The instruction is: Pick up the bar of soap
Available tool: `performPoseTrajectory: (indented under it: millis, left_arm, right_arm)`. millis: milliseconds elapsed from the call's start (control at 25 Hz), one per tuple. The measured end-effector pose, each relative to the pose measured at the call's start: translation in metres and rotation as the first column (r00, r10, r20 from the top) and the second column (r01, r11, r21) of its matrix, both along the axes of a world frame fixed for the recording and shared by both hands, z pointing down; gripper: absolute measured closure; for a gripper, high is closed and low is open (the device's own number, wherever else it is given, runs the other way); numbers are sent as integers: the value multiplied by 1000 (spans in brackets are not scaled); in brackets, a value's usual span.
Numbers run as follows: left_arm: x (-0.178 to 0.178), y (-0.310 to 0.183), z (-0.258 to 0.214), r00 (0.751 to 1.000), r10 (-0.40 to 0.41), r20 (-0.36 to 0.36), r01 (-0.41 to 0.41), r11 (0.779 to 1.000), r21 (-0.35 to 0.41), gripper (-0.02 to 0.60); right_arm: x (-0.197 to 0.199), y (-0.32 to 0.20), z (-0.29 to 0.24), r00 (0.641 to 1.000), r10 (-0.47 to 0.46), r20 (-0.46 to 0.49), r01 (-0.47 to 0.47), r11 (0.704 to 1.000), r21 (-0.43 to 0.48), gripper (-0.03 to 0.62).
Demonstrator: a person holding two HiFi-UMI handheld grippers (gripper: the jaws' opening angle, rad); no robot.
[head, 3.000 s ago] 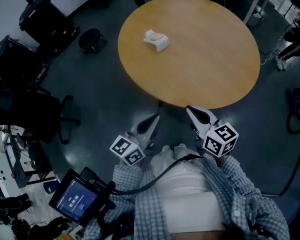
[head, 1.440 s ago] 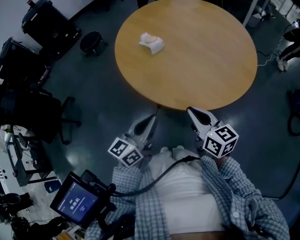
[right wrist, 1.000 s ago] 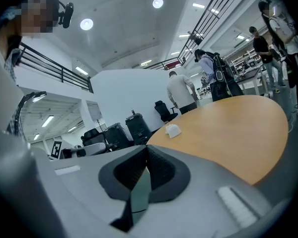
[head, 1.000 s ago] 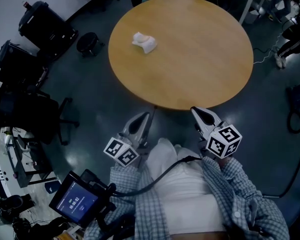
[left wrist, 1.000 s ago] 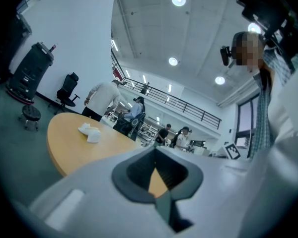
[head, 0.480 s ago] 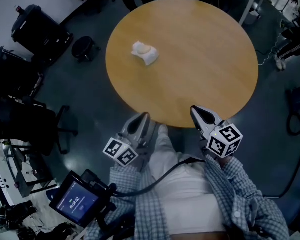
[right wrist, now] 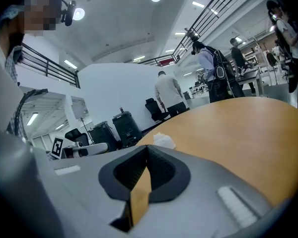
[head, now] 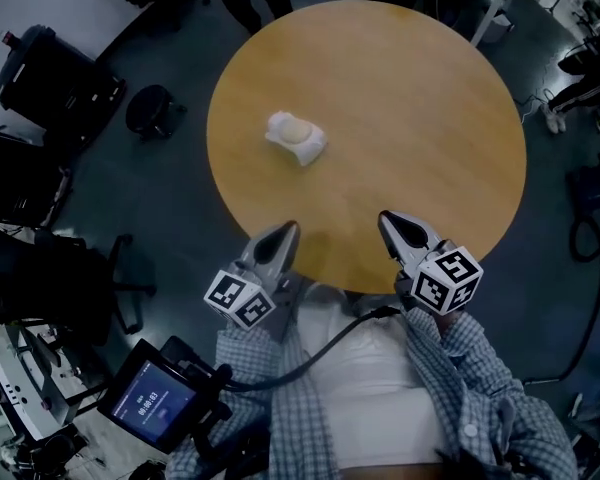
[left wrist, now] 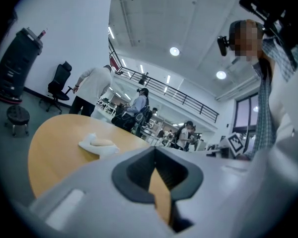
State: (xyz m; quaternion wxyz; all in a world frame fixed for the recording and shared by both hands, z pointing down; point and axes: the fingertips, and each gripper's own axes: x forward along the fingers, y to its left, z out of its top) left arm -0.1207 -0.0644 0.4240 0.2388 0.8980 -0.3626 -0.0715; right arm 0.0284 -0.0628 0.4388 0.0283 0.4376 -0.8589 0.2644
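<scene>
The head view gives me the whole layout. The round wooden table fills the upper middle, and the bar of soap lies on its left half, well apart from both tools. The left gripper and the right gripper hang side by side over the table's near edge. Beside the person's left arm I can see a tablet screen, which neither gripper view shows.

The head view does not let me read the jaws. For that I go to the gripper views, where each pair has its tips pressed together and only bare tabletop shows through the small gap behind them. Neither gripper has hold of anything.

Those low views also show people standing beyond the table's far side. The left gripper view has the soap up and to the left of its jaws. The right gripper view catches only a white corner of it just above the jaw tips.

The soap itself is a pale tan oval. It sits on top of a crumpled white wrapping, and I can't tell whether that is cloth or paper.
</scene>
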Motion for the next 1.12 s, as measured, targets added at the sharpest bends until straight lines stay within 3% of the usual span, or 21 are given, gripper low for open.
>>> performPoseTrajectory:
  millis: [400,600,680,720,800,880,1000,1120]
  left_arm:
    - [8,-42,13,1000,-3,6,3,1000,-25,581]
    - [-1,-74,14,993,-27,117,23,999,34,583]
    - [-1,-89,19,980,24,196,-37,997,63,583]
    - [0,-98,23,961,62,269,-85,994,74,581]
    - [3,-116,33,879,142,456,-206,974,94,570]
    - [4,-134,50,754,216,620,-345,934,94,546]
    - [4,-152,65,540,307,784,-523,852,26,517]
    - [8,-162,72,292,349,890,-664,744,-74,482]
  right_arm:
    - [-2,-36,6,1000,-29,-8,29,999,-24,591]
    - [2,-54,4,1000,-30,5,30,999,-17,591]
    - [6,-58,4,1000,-24,6,24,999,-22,591]
    - [8,-60,5,1000,-19,6,19,999,-27,591]
    - [13,-65,9,1000,-9,9,9,999,-38,591]
    - [17,-71,14,1000,0,12,1,999,-45,591]
    - [19,-74,13,1000,5,13,-5,999,-54,591]
    - [24,-72,10,1000,6,12,-5,998,-65,591]
